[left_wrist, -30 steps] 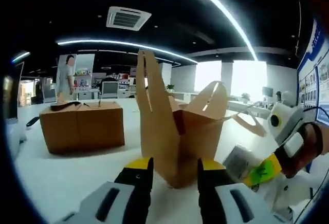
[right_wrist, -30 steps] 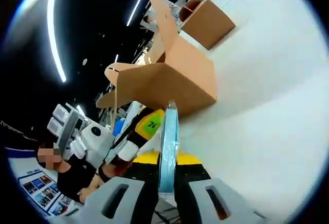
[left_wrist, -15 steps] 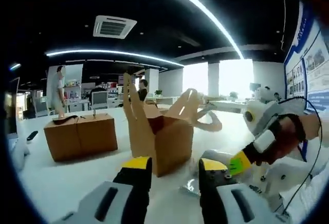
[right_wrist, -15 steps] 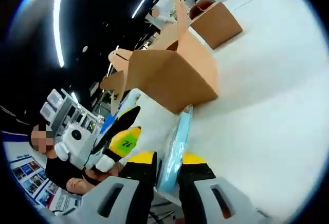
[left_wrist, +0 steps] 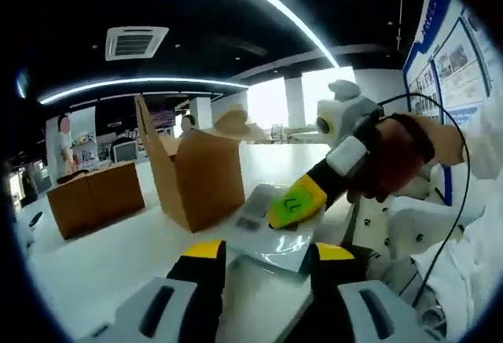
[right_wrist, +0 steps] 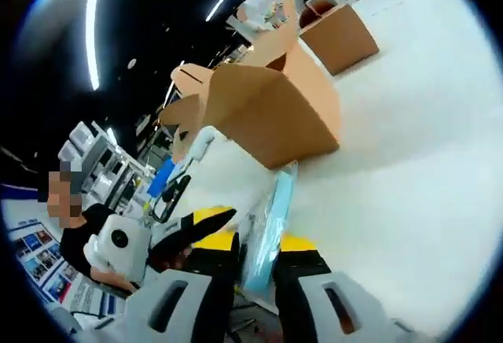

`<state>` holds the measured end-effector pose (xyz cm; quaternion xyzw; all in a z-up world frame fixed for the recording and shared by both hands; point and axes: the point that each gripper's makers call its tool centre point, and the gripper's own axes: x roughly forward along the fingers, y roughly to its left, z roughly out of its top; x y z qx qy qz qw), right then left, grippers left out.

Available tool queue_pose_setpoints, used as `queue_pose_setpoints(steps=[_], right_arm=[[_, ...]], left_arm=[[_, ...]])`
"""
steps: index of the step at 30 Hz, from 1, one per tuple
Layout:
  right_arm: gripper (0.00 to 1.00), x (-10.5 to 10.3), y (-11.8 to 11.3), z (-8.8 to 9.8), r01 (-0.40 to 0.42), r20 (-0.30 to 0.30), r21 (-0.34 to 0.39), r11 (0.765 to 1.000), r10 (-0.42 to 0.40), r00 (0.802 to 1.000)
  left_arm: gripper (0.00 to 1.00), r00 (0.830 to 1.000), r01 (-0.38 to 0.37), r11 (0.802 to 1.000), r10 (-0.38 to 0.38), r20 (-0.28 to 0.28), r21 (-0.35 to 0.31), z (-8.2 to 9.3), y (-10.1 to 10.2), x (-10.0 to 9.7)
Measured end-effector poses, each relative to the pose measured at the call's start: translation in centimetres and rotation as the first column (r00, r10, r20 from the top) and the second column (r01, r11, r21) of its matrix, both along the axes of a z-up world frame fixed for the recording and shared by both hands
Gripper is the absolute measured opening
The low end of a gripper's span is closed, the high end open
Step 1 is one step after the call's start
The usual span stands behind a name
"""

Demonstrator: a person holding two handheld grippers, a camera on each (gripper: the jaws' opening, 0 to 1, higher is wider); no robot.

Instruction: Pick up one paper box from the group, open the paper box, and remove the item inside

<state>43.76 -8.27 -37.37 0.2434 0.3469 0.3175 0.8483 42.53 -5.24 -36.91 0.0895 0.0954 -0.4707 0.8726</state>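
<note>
The right gripper (right_wrist: 257,260) is clamping a flat packet (right_wrist: 267,221) sealed in clear wrap, its jaws closed on the packet's lower edge, the packet standing edge-on just off the white table (right_wrist: 424,170). In the left gripper view the same packet (left_wrist: 271,231) is lying low over the table, with the right gripper's yellow-green jaw tip on top of it, likely so it can be set down flat beside the box. The left gripper (left_wrist: 259,268) is holding nothing, its jaws standing apart and pointing at the packet, probably staying clear after steadying the box. The opened paper box (left_wrist: 196,174) is sitting upright on the table just behind the packet, flaps raised, so the item looks to be already out. A second, closed box (left_wrist: 94,200) is resting well apart to the left. Whether the packet is touching the table is hard to tell.
</note>
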Motion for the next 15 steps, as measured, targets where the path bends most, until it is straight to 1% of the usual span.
queue_pose_setpoints(steps=[3,5,8,11,15], right_arm=[[0.21,-0.31,0.16,0.03,-0.059,0.043,-0.065,0.996,0.062,0.997],[0.22,-0.26,0.24,0.09,-0.088,0.076,-0.11,0.99,0.097,0.992],[0.24,-0.44,0.27,0.18,-0.137,0.091,-0.155,0.978,0.152,0.984],[0.26,-0.17,0.02,0.19,-0.144,0.124,-0.207,0.968,0.172,0.977],[0.29,-0.46,-0.14,0.13,-0.167,0.156,-0.269,0.949,0.213,0.964]], left_arm=[[0.44,1.0,0.014,1.0,-0.015,-0.01,-0.007,-0.08,-0.23,0.07],[0.43,1.0,0.02,1.0,-0.02,-0.005,-0.002,-0.07,-0.33,-0.01],[0.44,1.0,0.023,1.0,-0.023,-0.009,-0.002,-0.08,-0.5,0.05],[0.44,1.0,0.024,1.0,-0.024,-0.007,0.007,-0.09,-0.47,0.16],[0.44,0.999,0.037,0.999,-0.037,-0.016,0.002,-0.17,-0.44,0.22]])
